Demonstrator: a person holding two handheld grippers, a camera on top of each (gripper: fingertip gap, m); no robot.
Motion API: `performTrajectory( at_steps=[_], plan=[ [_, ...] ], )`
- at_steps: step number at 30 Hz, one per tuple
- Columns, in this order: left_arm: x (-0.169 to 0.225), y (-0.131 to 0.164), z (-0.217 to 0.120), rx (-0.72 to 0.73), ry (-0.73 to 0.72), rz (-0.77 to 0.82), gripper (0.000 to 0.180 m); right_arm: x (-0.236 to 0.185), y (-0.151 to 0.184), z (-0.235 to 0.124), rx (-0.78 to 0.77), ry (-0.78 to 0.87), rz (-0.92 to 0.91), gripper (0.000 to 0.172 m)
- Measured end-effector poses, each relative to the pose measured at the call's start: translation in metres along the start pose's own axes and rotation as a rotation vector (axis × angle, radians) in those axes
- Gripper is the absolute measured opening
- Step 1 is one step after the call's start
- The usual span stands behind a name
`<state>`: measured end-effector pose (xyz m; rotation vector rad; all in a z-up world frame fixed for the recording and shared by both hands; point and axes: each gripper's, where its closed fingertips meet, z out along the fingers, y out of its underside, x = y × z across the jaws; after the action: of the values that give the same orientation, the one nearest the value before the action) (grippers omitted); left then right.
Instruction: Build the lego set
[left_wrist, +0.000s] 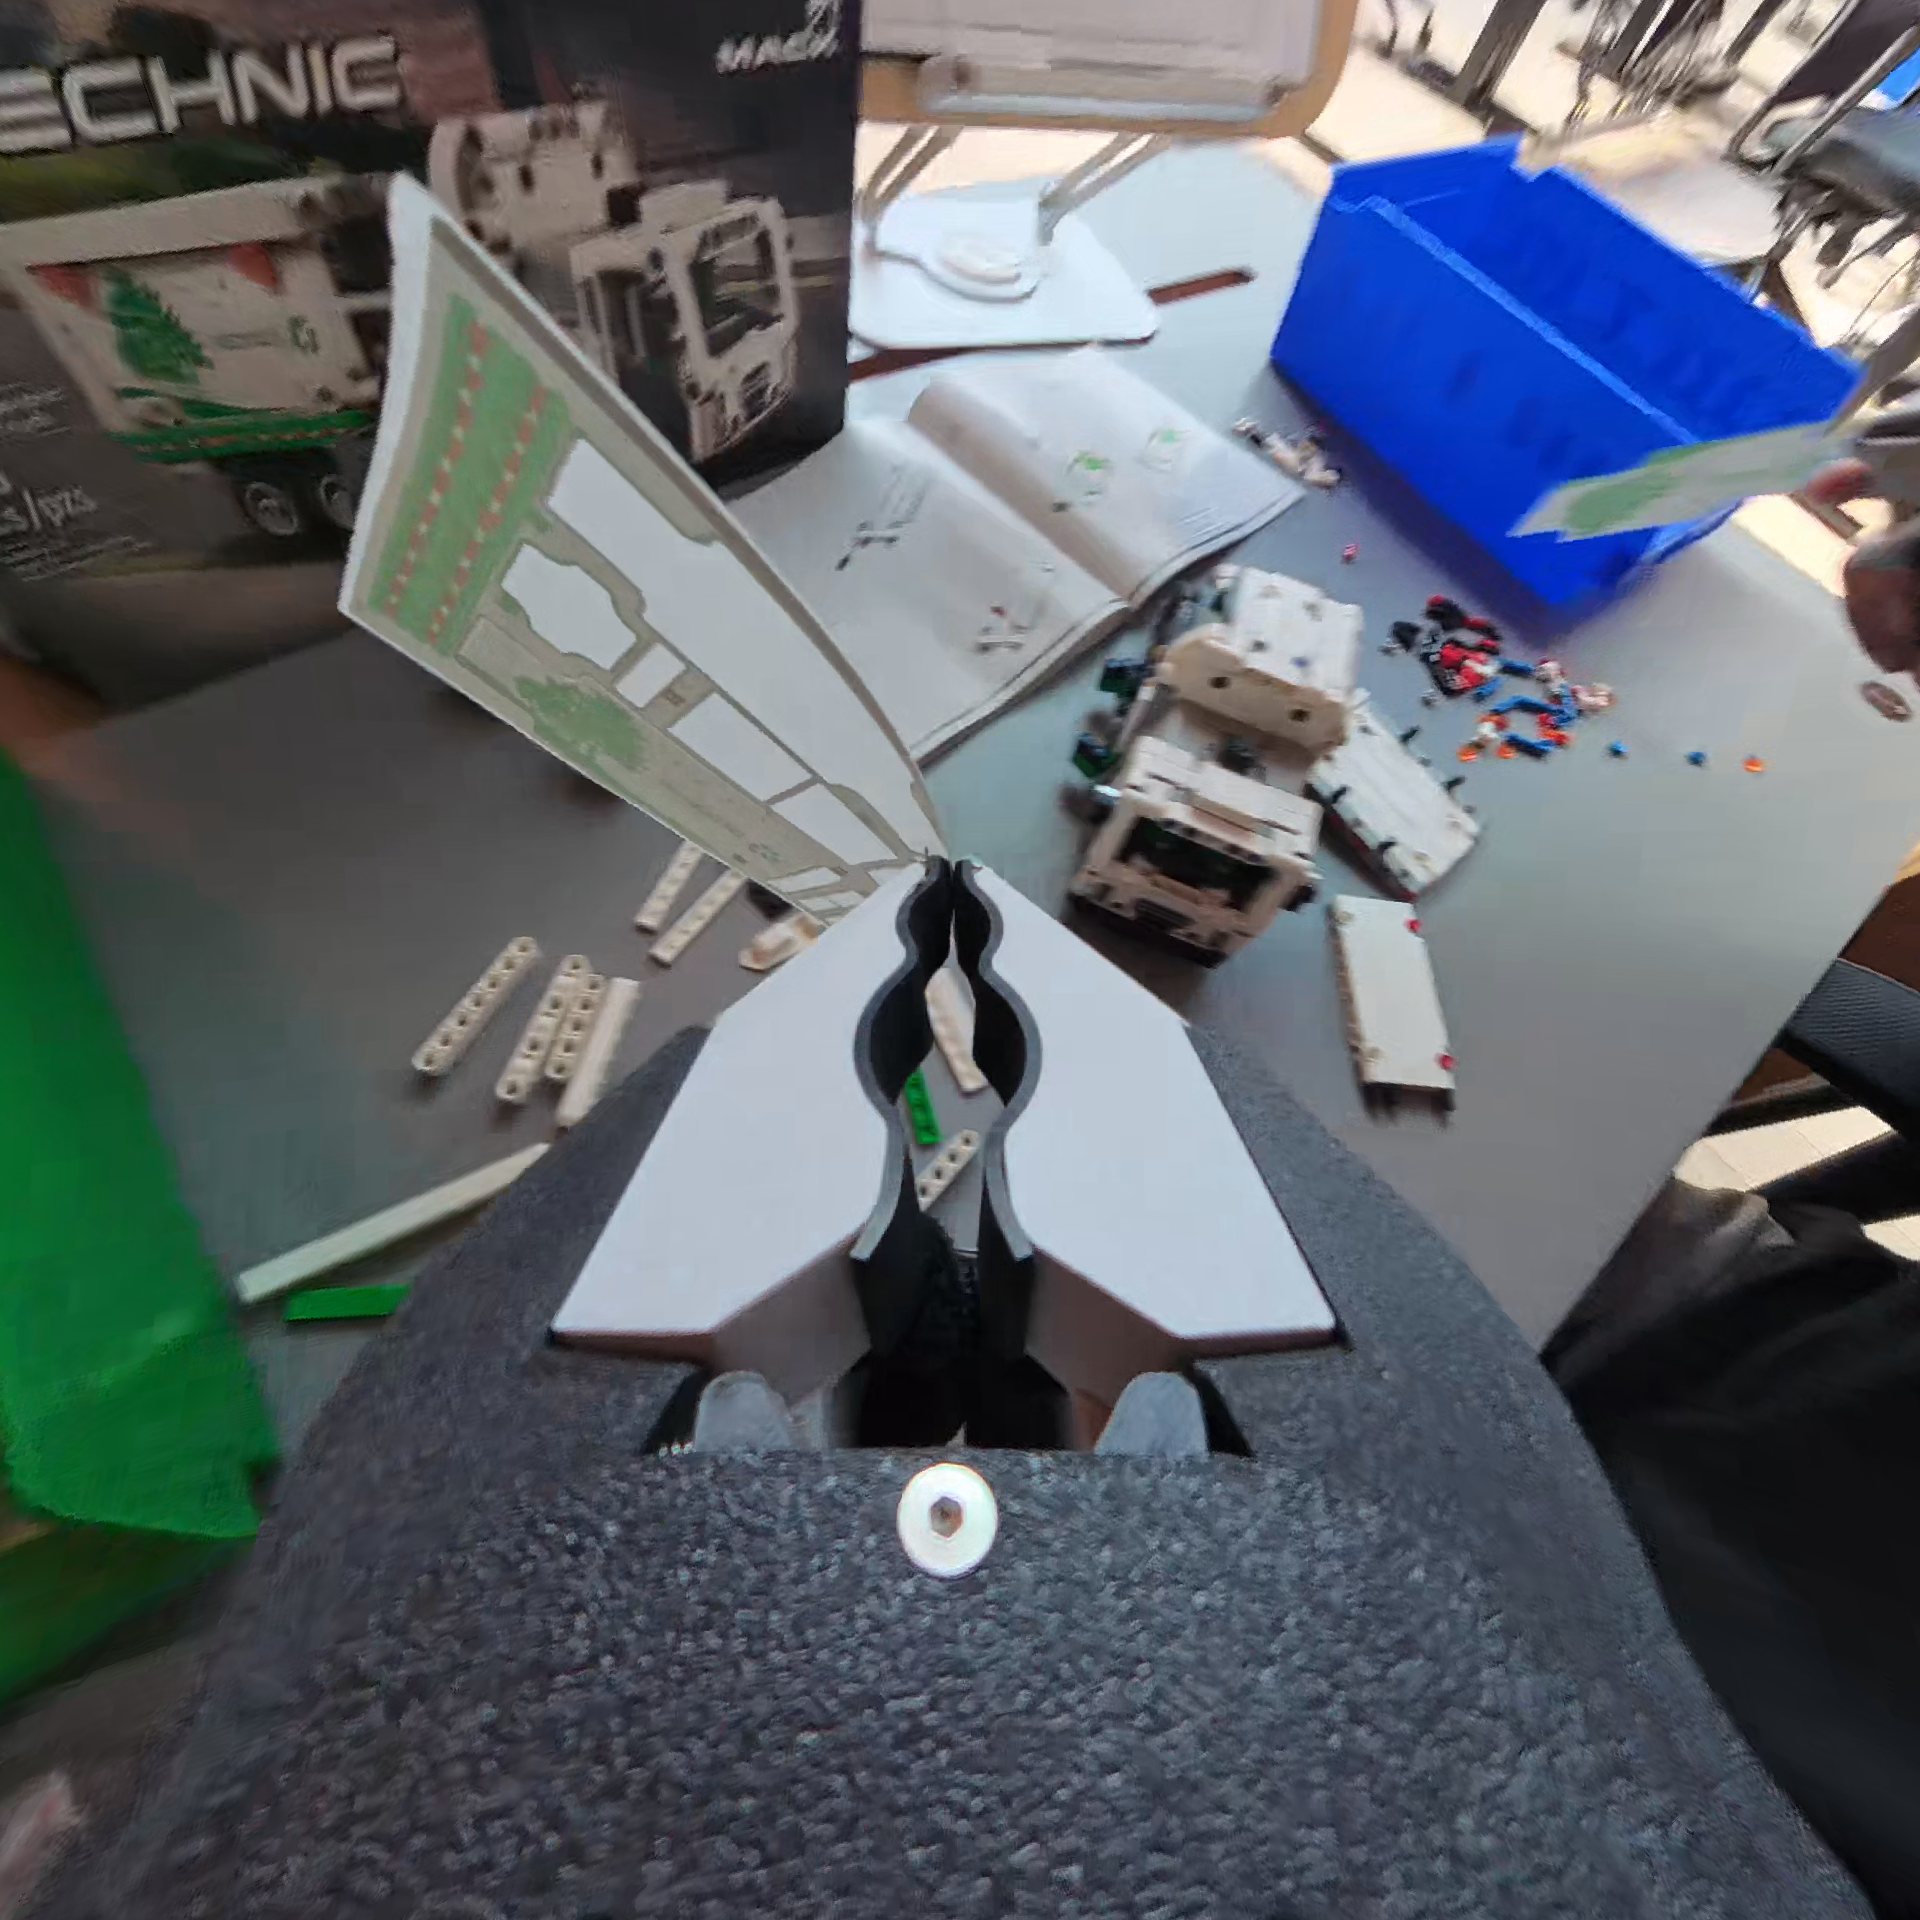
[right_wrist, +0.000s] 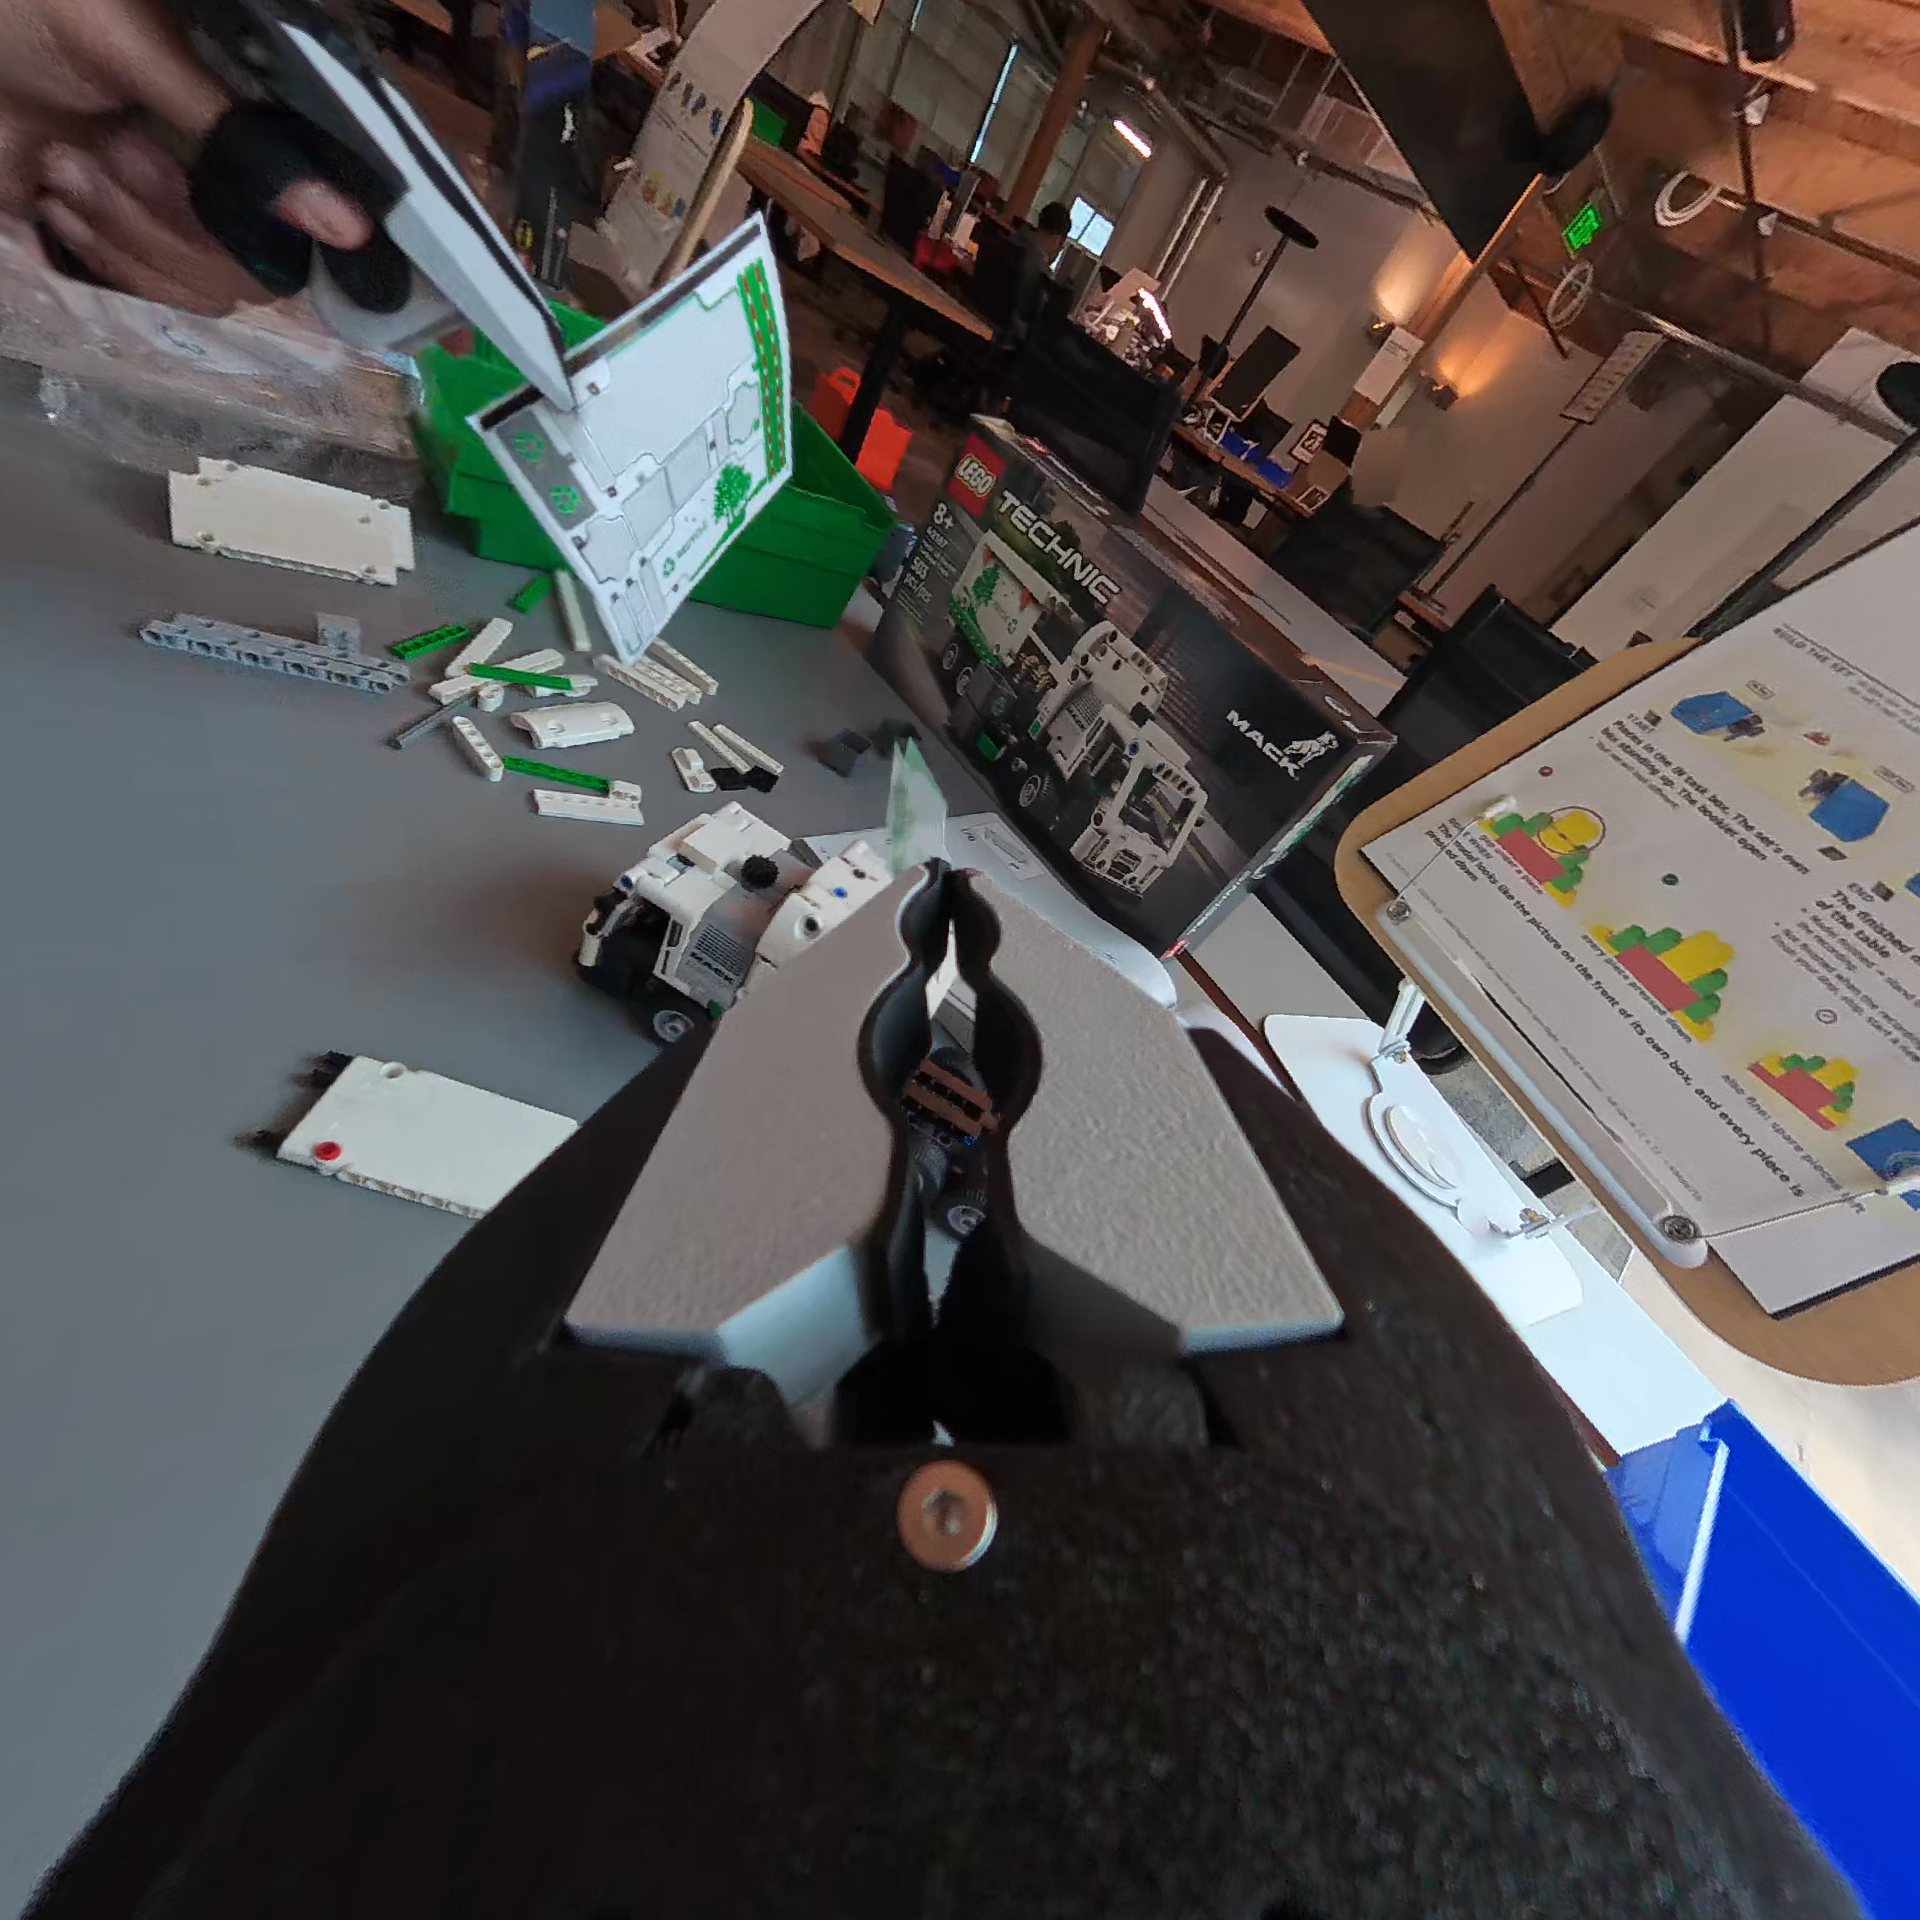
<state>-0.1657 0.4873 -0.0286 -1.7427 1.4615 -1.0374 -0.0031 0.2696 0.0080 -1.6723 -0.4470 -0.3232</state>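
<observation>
- Left hand-held gripper (left_wrist: 951, 868): fingertips pressed together on the corner of a sticker sheet (left_wrist: 582, 582), which is lifted above the desk (left_wrist: 312, 831) and curls up and away to the left.
- Right hand-held gripper (right_wrist: 948, 878): tips pinched on a small green-and-white sticker (right_wrist: 912, 805) that stands up from them.
- In the left view the right gripper sits at the far right edge with a green-printed strip (left_wrist: 1683, 483) sticking out, in front of a blue bin (left_wrist: 1538, 343).
- Part-built white truck (left_wrist: 1226, 790) on the desk just beyond both grippers.
- Loose white beams (left_wrist: 520, 1013) under the sheet, near the left gripper.
- White panel (left_wrist: 1392, 992) beside the truck.
- Open booklet (left_wrist: 1039, 520) behind the truck; set box (right_wrist: 1122, 717) stands at the far edge.
- Green bin (right_wrist: 790, 520) behind the sheet.
- Small coloured pieces (left_wrist: 1507, 686) scattered near the blue bin.
</observation>
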Motion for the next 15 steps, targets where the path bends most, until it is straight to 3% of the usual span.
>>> performTrajectory(
  at_steps=[3, 8, 11, 15],
  plan=[
    [-0.067, -0.012, 0.032, -0.128, -0.020, -0.088, 0.000, 0.015, 0.007, -0.002, 0.009, 0.056, 0.006, 0.000],
    [-0.130, -0.026, 0.084, -0.245, 0.200, -0.411, 0.000, 0.036, 0.024, -0.006, 0.014, 0.084, 0.082, 0.000],
    [-0.164, 0.000, 0.103, -0.432, 0.104, -0.439, 0.000, 0.042, 0.032, -0.005, 0.007, 0.092, 0.094, 0.000],
    [-0.192, 0.025, 0.100, -0.625, -0.083, -0.295, 0.000, 0.045, 0.045, 0.001, -0.024, 0.095, 0.085, 0.000]
  ],
)
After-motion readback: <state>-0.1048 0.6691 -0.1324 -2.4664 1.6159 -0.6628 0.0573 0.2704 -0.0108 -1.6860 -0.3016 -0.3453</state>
